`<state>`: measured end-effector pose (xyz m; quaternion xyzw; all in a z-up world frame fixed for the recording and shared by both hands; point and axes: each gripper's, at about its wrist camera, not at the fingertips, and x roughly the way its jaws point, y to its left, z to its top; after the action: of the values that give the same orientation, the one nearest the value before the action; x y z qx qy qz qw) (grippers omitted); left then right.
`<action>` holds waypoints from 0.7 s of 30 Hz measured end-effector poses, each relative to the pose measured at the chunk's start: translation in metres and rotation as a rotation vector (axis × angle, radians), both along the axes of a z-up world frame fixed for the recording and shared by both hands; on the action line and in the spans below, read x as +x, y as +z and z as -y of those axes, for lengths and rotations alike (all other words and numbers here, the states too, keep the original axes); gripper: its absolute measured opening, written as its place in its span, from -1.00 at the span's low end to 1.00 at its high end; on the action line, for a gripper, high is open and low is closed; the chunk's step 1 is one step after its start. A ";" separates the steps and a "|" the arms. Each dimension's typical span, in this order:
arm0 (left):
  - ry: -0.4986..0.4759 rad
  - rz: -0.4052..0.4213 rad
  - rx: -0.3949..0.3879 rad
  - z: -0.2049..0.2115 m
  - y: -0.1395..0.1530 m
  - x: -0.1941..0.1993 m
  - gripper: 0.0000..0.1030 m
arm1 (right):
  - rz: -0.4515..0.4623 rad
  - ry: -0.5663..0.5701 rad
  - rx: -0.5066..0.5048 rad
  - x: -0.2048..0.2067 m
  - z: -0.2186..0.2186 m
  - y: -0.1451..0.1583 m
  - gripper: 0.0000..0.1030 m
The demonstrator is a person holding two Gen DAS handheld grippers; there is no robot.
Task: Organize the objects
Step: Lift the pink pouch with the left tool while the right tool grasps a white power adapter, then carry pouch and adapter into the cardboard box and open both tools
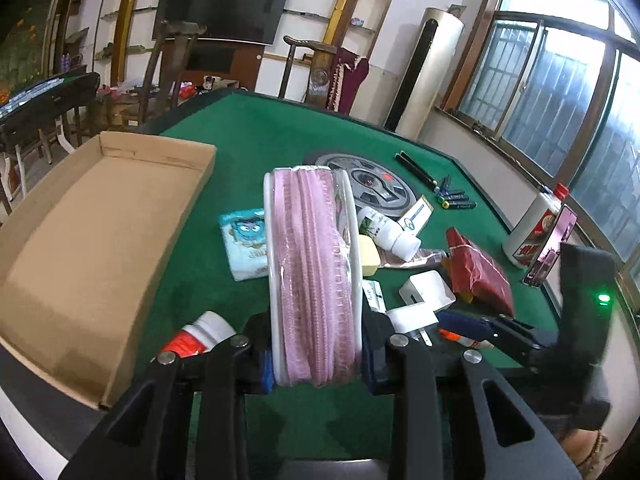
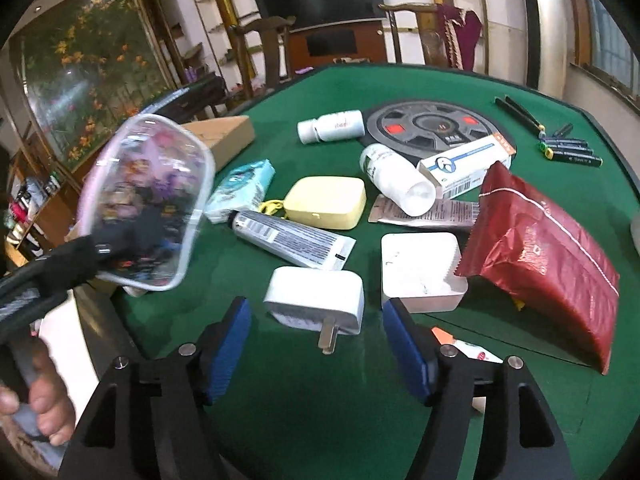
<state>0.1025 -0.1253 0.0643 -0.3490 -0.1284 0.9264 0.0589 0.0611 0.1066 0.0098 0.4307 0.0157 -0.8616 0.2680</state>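
Pads of the left hand-held gripper (image 1: 316, 364) clamp the lower edge of a clear plastic pouch with a pink zipper band (image 1: 314, 268), held upright on edge above the green felt worktop (image 1: 260, 136). From the right wrist view the same pouch (image 2: 146, 204) hangs raised at the left, its contents a blur of mixed colours. An open brown cardboard tray (image 1: 100, 240) lies just left of the left gripper, with nothing visible inside it.

Right hand-held gripper (image 2: 316, 348) stands wide, blue pads apart, nothing between them. Just ahead of it lies a white plug adapter (image 2: 316, 300), prongs pointing toward the camera. Beside that, a white square box (image 2: 422, 268), touched on its right by a dark red foil packet (image 2: 548, 260). Farther out: a grey printed tube (image 2: 294, 240), a pale yellow rounded case (image 2: 326, 202), a white bottle lying on its side (image 2: 396, 180).
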 end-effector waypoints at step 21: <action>0.094 -0.029 -0.013 0.035 0.020 0.022 -0.42 | -0.048 0.022 -0.031 0.007 0.004 0.007 0.05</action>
<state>0.1243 -0.1602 0.0845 -0.3296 -0.1380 0.9339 0.0149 0.0685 0.1026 0.0167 0.4054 0.0135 -0.8689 0.2838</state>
